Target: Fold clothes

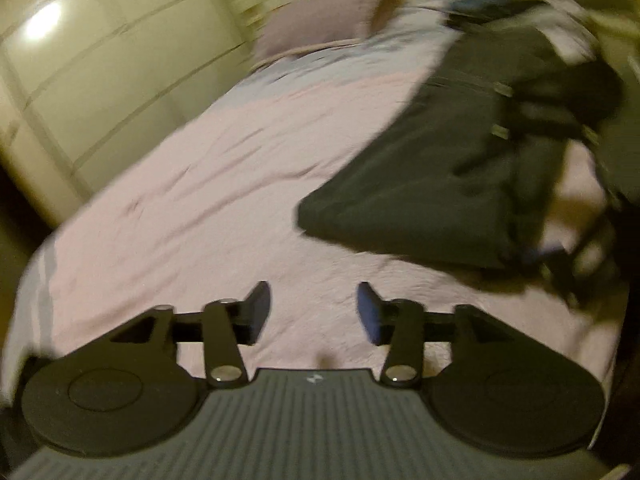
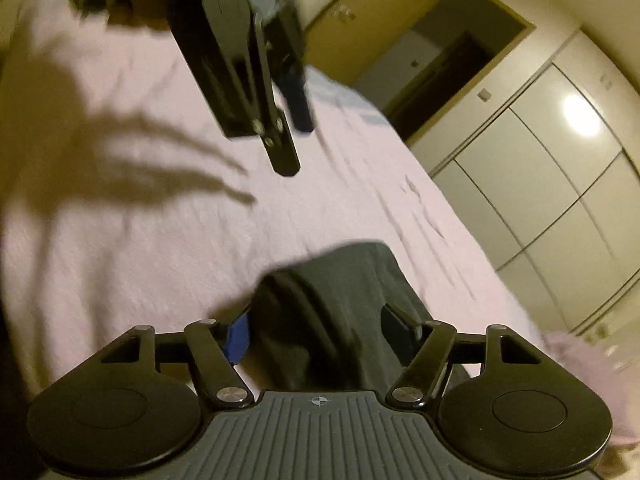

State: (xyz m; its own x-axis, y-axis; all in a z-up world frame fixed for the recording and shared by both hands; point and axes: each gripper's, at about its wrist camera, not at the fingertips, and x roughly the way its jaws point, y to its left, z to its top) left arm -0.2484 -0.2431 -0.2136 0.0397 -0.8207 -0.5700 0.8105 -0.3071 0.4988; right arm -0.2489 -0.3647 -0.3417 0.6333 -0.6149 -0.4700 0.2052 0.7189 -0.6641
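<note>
We see our left gripper (image 1: 314, 312) hanging above the pale pink quilted bedspread (image 1: 192, 200), jaws spread and empty. The dark grey folded fabric garment (image 2: 340, 300) lies on that bedspread, its edge between the right gripper's (image 2: 322, 334) parted jaws.

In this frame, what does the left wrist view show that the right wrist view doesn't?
Left wrist only: a pillow at the bed's far end and the dark garment's full spread. Right wrist only: a doorway, the left claw from outside, and dark cloth between the right claw's open fingers. Both: pink bedspread, wardrobe doors.
</note>
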